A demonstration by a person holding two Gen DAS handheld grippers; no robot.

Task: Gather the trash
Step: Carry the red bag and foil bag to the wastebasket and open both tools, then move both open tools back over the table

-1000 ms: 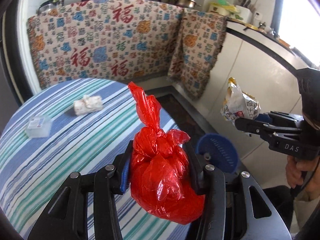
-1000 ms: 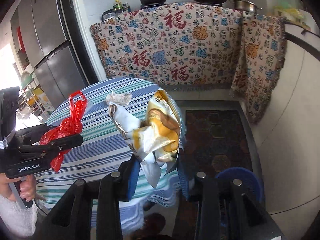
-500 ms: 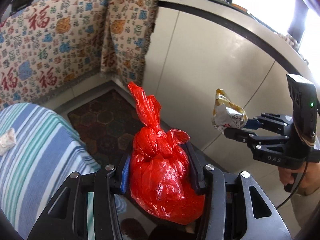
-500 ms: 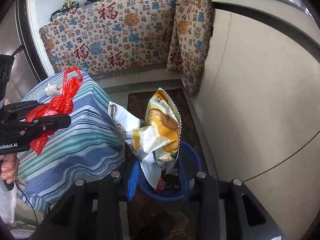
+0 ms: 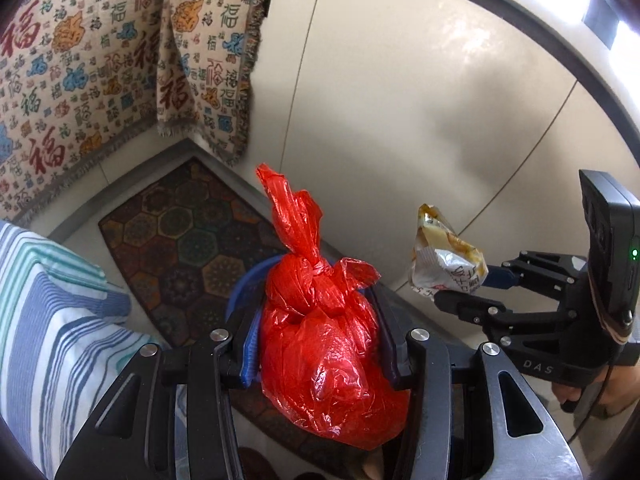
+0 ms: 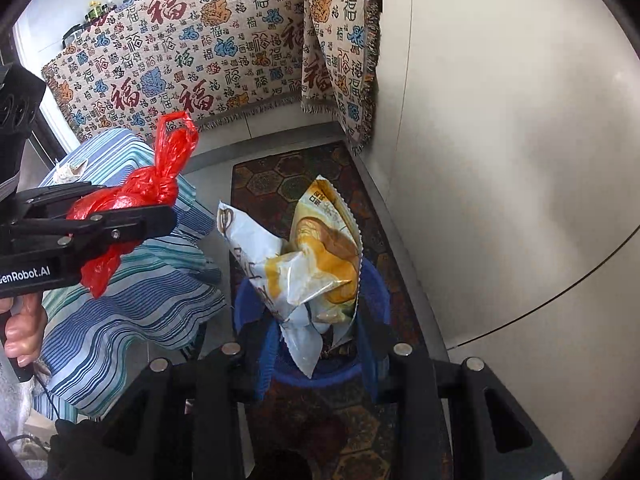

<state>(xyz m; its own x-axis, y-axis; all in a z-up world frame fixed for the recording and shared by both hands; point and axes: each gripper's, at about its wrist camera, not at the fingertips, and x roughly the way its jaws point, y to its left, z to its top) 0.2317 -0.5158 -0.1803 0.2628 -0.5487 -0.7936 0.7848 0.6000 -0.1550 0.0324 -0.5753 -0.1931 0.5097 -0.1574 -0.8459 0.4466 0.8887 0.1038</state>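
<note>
My left gripper (image 5: 320,344) is shut on a knotted red plastic bag (image 5: 320,320) and holds it in the air above the blue trash bin (image 5: 244,288). It also shows in the right wrist view (image 6: 120,220) with the red bag (image 6: 152,188). My right gripper (image 6: 316,344) is shut on a crumpled white and yellow snack wrapper (image 6: 308,260), held right over the blue bin (image 6: 376,284) on the floor. The right gripper (image 5: 472,284) with the wrapper (image 5: 444,260) shows at the right of the left wrist view.
A round table with a striped blue cloth (image 6: 132,280) stands left of the bin, with a crumpled white scrap (image 6: 68,168) on it. A patterned mat (image 5: 188,236) lies under the bin. White cabinet fronts (image 6: 500,160) and a patterned hanging cloth (image 6: 200,52) close off the corner.
Both grippers have swung away from the table toward the floor corner and tilted down. The blue bin now sits directly below the wrapper and the red bag.
</note>
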